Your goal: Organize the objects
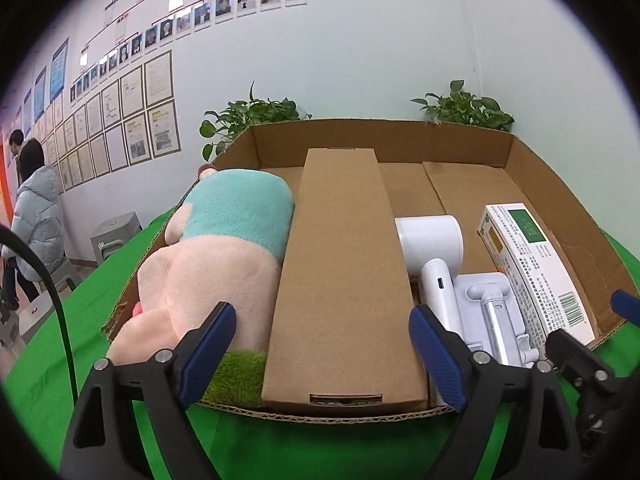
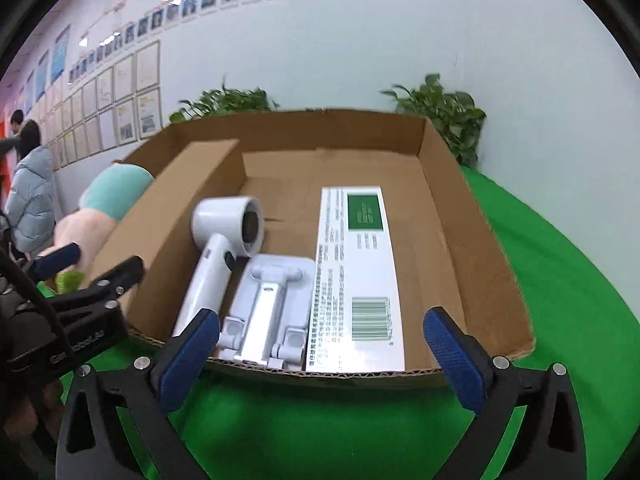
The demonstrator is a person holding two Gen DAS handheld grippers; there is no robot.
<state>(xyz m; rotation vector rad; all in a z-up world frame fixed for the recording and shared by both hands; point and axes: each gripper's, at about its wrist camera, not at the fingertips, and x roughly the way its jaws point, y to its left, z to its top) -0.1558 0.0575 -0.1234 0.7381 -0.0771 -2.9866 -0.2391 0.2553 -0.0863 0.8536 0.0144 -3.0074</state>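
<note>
1. Our left tongs (image 1: 324, 354) stand released, the blue pads spread wide on either side of the near end of a long brown carton (image 1: 340, 280), touching nothing.
2. That carton lies lengthwise in the open cardboard tray (image 1: 384, 140) straight ahead of the left tongs, running from the near rim toward the far wall.
3. To the left of the left tongs' opening, a plush toy (image 1: 208, 264) — pink body, teal top — is wedged between the carton and the tray's left wall, and a tuft of green grass-like fabric (image 1: 240, 376) sits just behind the left pad.
4. Our right tongs (image 2: 320, 354) are also released, with nothing between the pads; they hover over the green counter (image 2: 320, 428) just short of the tray's near rim.
5. Directly ahead of the right tongs lies a white phone stand (image 2: 272, 308), flat on the tray floor.
6. Ahead and slightly left of them rests a white hair dryer (image 2: 224, 248), its handle pointing back toward the left pad and its barrel farther in.
7. Just right of the stand, ahead of the right pad's side, lies a white printed box (image 2: 356, 276) with a green panel and a barcode — flat, touching the stand's edge.
8. Two leafy plants (image 1: 464, 106) stand beyond the tray's far wall.
</note>
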